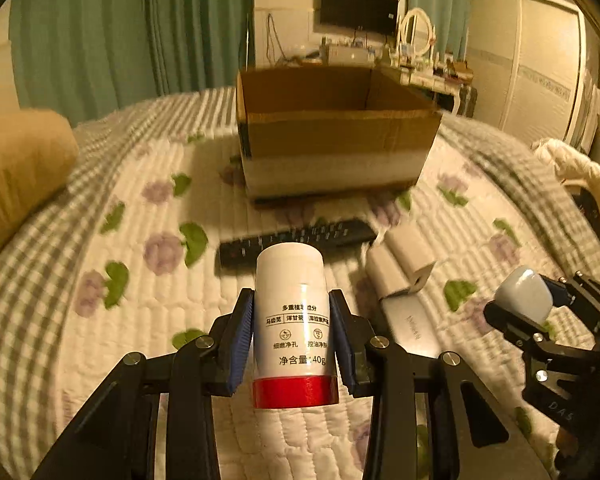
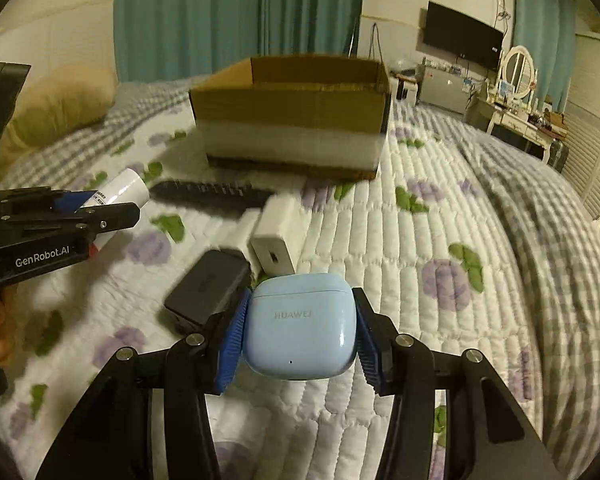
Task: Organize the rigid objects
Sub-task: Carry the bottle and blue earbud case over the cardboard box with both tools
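We see the left gripper (image 1: 293, 336) clamped on a white tube with a red cap (image 1: 293, 332), blue pads pressing both sides, tube lifted off the quilt (image 1: 148, 320) with its white end pointing toward the cardboard box (image 1: 332, 136). The right gripper (image 2: 300, 332) is clamped on a light blue earbud case (image 2: 302, 326), HUAWEI print facing the camera, also held above the quilt. In the left wrist view we spot the right gripper at the right edge with the case in its jaws; in the right wrist view the left gripper sits at the left edge with the tube sticking out of it.

The box stands open-topped on the bed beyond both grippers, brown upper band, white lower band. Between the grippers and the box lies a black remote (image 1: 296, 242) flat on the quilt. Near it, to the right, we see a white charger block (image 2: 276, 236) and, just beside it, a dark grey adapter (image 2: 208, 292); whether they touch we cannot tell. A second white block lies next to the charger, blurred. A tan pillow (image 1: 20, 172) rests on the bed's left side.
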The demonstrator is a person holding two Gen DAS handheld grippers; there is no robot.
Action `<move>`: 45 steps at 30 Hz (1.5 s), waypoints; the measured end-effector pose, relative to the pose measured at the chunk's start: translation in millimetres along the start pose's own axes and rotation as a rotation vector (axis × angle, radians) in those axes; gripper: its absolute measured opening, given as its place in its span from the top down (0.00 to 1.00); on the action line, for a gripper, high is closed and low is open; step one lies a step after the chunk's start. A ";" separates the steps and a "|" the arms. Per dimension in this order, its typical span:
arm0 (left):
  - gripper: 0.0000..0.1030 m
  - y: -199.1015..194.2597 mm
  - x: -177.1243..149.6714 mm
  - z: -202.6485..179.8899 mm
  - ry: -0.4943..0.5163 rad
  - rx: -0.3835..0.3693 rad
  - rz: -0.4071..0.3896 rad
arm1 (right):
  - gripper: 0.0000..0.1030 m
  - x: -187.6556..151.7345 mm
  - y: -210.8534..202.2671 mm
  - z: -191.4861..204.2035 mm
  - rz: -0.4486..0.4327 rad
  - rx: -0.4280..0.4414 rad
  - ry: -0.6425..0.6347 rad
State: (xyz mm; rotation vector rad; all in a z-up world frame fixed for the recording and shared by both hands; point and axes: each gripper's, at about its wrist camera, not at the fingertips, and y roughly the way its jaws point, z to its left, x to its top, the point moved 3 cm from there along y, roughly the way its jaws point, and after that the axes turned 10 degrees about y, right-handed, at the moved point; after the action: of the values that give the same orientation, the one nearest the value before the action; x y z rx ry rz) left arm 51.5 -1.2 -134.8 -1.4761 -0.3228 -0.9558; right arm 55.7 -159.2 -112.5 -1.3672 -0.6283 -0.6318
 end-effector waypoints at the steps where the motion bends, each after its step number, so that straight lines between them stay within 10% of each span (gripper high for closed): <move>1: 0.64 -6.9 4.5 -1.6 0.003 0.006 -0.014 | 0.52 3.8 -5.4 2.2 -0.013 0.001 0.003; 24: 0.64 -125.9 122.0 14.4 0.000 0.027 -0.316 | 0.52 121.4 -131.8 -0.4 -0.305 -0.015 0.085; 45: 0.64 -47.2 182.8 42.8 0.002 -0.005 -0.324 | 0.52 213.0 -86.5 10.8 -0.366 0.017 0.024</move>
State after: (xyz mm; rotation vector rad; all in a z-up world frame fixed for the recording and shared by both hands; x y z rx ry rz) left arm 145.8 -15.7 33.6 -1.4529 -0.5701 -1.2152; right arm 137.9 -166.2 102.4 -1.2361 -0.8718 -0.9318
